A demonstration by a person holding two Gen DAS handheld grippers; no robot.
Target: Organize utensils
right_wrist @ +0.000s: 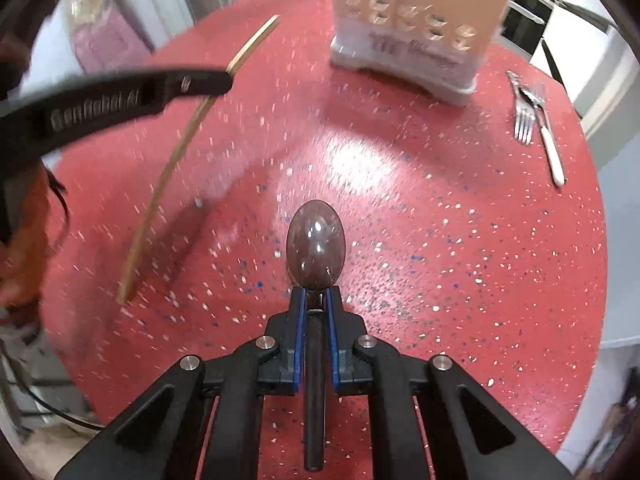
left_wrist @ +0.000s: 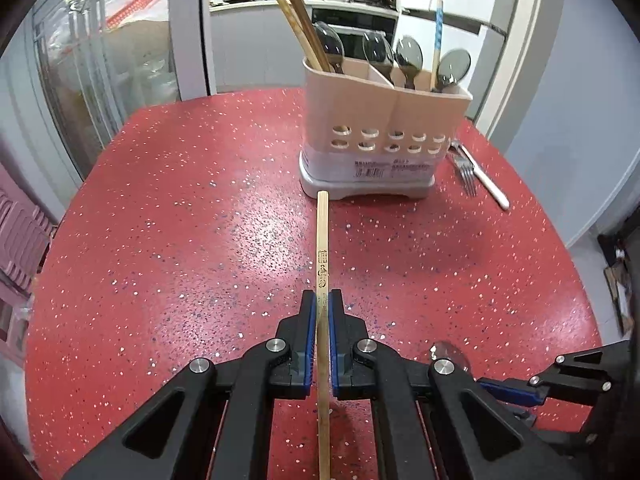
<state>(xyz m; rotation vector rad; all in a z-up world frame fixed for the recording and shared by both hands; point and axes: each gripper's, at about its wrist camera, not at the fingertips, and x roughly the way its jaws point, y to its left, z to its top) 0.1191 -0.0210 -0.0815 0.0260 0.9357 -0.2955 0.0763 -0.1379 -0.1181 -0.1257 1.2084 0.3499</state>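
Pinching a chopstick (left_wrist: 322,240), left gripper (left_wrist: 322,300); right gripper (right_wrist: 316,296) clamps spoon (right_wrist: 315,244).

The left gripper (left_wrist: 322,304) clamps a single wooden chopstick (left_wrist: 322,248) between its blue-padded fingers (left_wrist: 309,320), its tip pointing toward the utensil holder (left_wrist: 384,136) on the red speckled surface (left_wrist: 180,220). The holder contains spoons (left_wrist: 408,56) and more chopsticks (left_wrist: 296,20). A fork (left_wrist: 466,172) and a white-handled knife (left_wrist: 490,184) lie just right of the holder.
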